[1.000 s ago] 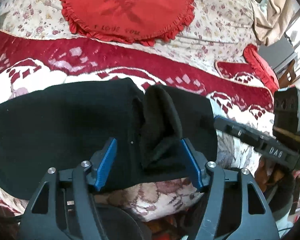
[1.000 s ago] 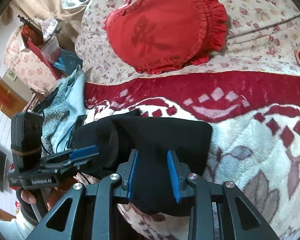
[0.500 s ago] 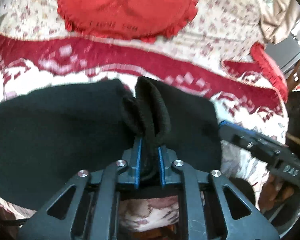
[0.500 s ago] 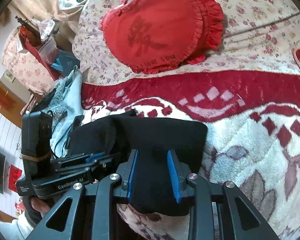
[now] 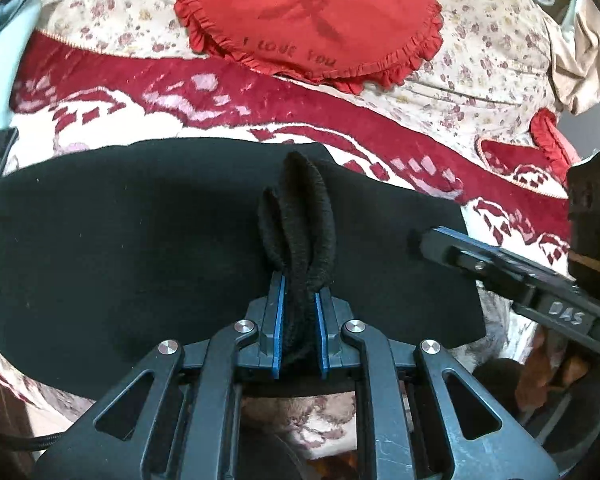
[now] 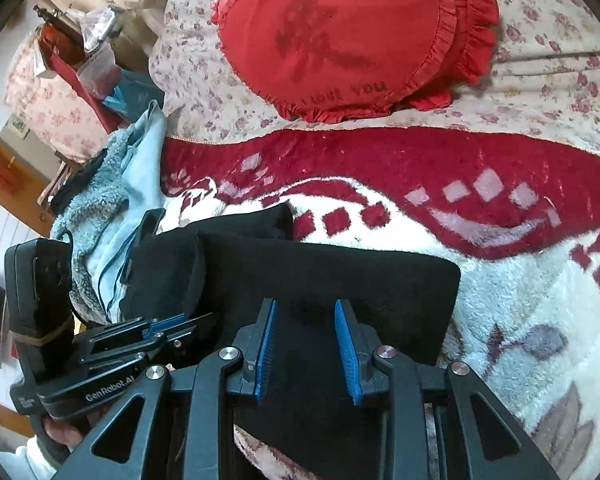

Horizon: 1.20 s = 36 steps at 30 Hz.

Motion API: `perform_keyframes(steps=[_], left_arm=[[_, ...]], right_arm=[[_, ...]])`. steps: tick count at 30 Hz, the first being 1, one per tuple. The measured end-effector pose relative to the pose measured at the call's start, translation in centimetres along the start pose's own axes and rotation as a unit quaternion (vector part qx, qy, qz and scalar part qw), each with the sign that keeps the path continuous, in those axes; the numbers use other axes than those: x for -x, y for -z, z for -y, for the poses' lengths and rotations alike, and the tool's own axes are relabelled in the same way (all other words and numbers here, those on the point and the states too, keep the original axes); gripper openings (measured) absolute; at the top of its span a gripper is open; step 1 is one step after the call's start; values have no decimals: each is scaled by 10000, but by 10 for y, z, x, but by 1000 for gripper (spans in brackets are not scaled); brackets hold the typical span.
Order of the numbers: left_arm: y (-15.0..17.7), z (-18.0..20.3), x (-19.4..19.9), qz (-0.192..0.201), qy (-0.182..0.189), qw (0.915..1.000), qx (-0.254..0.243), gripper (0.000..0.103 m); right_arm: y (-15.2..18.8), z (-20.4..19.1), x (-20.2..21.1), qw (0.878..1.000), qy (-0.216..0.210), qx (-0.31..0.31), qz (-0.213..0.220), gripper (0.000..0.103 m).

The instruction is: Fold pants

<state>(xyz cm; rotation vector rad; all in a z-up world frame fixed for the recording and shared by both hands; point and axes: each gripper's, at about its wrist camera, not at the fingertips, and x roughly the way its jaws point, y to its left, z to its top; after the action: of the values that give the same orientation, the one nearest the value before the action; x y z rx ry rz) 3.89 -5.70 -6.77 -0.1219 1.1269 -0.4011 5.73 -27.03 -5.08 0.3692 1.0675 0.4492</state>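
The black pants (image 5: 140, 240) lie spread flat on the red-and-white fleece blanket (image 5: 260, 92) that covers the bed, on the near side of the round red ruffled cushion (image 5: 308, 16) lettered "I LOVE YOU". In the left wrist view the left gripper (image 5: 299, 312) has its jaws together, clamped on a raised, doubled ridge of the pants fabric; the ridge stands up in two rounded loops pointing toward the cushion, while the rest of the garment stays flat around it.

The right gripper (image 6: 306, 344) sits over the near edge of the pants, on the side away from the cushion. Its blue pads (image 6: 346, 348) stand apart with flat black cloth showing between them; whether they touch the fabric cannot be told.

Each gripper shows in the other's view: the right one enters at the far right of the pants, the left one at their left edge, beside a heap of pale blue and grey clothing (image 6: 112, 216).
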Motion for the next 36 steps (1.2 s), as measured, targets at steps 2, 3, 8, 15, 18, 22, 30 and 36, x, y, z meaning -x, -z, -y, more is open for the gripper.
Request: perform_keyframes(steps=[2, 3, 8, 15, 18, 22, 30, 36], left_arm=[[1, 5, 2, 33, -79, 9999, -105, 14], [1, 6, 3, 37, -86, 9999, -126, 14], [4, 5, 1, 27, -110, 9999, -64, 15], [8, 5, 2, 43, -162, 9999, -32, 20], [10, 3, 8, 64, -224, 9997, -35, 21], [15, -2, 18, 136, -277, 9995, 9, 21], [21, -16, 28, 173, -261, 9994, 140, 28], [25, -38, 36, 218, -352, 9985, 350, 28]], right_arm=[[2, -2, 9, 10000, 55, 27, 30, 28], [4, -3, 15, 9999, 136, 72, 44, 28], [28, -25, 33, 9959, 615, 655, -24, 28], [52, -22, 13, 9900, 1117, 779, -371, 29], [48, -26, 18, 9892, 1142, 827, -404, 29], [39, -36, 24, 9898, 1090, 869, -286, 29], [9, -73, 1, 9911, 737, 1104, -53, 29], [-18, -81, -41, 9895, 796, 1196, -178, 29]])
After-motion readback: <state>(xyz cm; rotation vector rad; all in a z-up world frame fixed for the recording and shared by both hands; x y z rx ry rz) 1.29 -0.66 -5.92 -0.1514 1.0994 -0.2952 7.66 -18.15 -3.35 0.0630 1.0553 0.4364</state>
